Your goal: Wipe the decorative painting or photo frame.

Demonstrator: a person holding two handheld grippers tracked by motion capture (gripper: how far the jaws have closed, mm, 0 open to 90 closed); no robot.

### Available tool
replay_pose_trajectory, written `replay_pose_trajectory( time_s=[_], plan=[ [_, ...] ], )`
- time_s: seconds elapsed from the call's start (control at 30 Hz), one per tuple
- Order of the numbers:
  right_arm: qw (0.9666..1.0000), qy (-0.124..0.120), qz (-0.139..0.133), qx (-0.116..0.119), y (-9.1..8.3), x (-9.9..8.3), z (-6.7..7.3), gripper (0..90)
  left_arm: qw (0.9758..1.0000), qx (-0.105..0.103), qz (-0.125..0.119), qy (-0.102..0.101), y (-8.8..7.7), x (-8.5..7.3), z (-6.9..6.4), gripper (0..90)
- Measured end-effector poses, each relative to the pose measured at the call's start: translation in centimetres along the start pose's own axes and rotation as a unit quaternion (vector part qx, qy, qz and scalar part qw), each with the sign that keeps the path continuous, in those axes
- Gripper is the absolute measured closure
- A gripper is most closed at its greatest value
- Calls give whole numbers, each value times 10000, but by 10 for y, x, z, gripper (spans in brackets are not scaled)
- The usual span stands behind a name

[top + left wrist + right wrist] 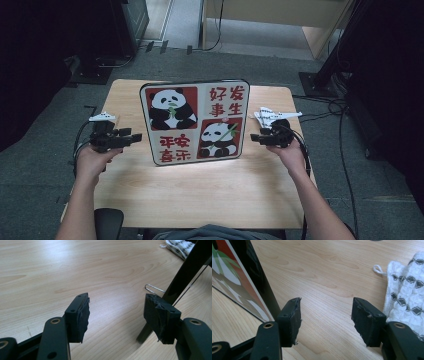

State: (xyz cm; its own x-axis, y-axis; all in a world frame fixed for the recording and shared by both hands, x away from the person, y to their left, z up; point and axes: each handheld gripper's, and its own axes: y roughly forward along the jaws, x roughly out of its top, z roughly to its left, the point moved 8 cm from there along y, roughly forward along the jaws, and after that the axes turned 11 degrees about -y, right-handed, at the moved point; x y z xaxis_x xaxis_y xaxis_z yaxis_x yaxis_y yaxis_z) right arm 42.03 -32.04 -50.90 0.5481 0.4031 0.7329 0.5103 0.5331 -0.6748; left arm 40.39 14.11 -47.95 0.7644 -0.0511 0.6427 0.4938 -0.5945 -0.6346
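My table (200, 185) is brightly lit from above while the floor and room around it fall off into near-black. From my tongs the wood shows soft glare and faint shadows; near parts are slightly blurred, and the high view is grainy.

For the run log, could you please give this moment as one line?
left gripper: open, empty | right gripper: open, empty | panda board: upright between them
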Motion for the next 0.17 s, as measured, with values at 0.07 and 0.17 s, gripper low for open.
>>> replay_pose_trajectory(
  time_s=[0.07, 0.17],
  plan=[
    [10000, 3, 7, -4, 0, 0, 0, 416, 10000, -27, 82, 28, 1, -1, 0, 391],
    [10000, 23, -3, 4, 0, 0, -1, 415, 9997, -61, 223, -69, 3, -2, -1, 357]
  ],
)
